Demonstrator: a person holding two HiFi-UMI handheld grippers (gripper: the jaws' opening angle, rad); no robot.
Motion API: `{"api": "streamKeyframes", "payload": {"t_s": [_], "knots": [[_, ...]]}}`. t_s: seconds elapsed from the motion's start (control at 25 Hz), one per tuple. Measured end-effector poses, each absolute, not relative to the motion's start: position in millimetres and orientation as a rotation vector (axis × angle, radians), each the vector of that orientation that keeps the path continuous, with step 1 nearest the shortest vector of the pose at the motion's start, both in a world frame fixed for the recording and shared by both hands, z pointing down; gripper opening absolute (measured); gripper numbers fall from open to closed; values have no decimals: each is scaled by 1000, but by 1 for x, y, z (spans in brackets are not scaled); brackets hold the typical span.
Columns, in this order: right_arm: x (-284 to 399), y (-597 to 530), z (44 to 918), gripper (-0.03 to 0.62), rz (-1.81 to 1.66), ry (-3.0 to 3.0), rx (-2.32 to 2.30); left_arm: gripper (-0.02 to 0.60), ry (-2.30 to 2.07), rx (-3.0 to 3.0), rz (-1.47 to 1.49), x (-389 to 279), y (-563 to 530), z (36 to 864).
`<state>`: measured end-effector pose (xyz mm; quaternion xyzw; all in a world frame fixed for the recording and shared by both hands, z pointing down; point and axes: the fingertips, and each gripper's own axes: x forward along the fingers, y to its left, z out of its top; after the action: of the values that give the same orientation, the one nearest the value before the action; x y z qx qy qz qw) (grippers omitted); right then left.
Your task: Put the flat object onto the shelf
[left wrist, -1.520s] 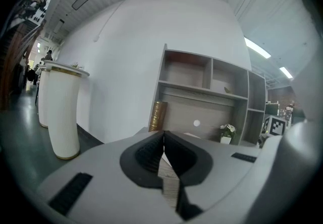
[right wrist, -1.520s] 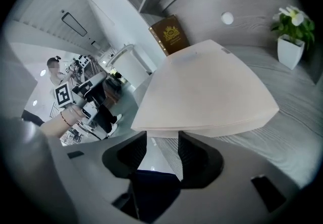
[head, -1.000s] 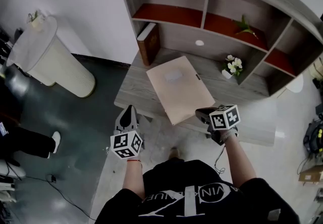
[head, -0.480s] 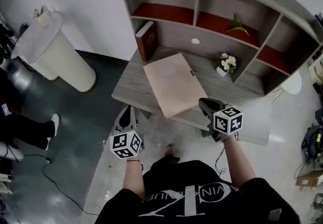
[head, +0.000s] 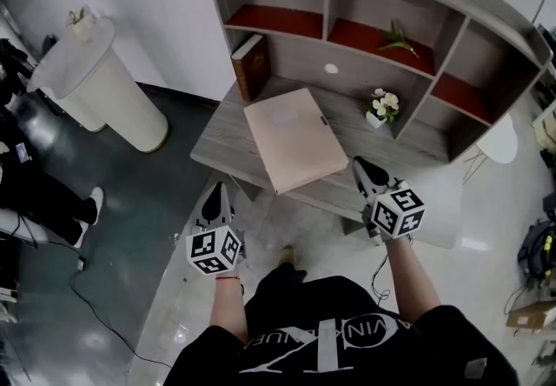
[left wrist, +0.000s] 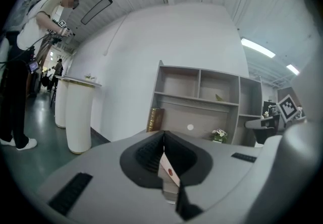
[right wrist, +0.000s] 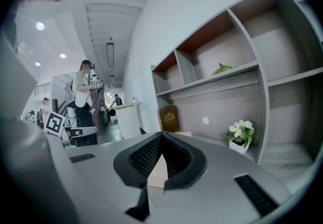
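One flat board (head: 295, 139), one book (head: 251, 68), one shelf (head: 327, 2)

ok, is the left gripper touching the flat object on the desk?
Apart. The head view shows the left gripper hanging off the desk's front edge, with a plain gap between its tips and the flat object's near corner.

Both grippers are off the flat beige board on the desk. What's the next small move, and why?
Probably open the right gripper and ease it onto the flat beige board's near right edge. Both grippers are shut and empty, the board lies untouched on the desk, and the right gripper sits closer to it than the left gripper.
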<state>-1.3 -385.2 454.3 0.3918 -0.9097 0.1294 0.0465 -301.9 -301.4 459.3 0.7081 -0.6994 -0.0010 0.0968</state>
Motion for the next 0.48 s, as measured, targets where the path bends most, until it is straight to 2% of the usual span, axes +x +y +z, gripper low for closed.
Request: {"api": "streamKeyframes", "payload": {"t_s": [0.48], "knots": [[18, -369, 427, 9, 288, -2865, 1237, 5, -2191, 2095, 56, -301, -265, 435]]}}
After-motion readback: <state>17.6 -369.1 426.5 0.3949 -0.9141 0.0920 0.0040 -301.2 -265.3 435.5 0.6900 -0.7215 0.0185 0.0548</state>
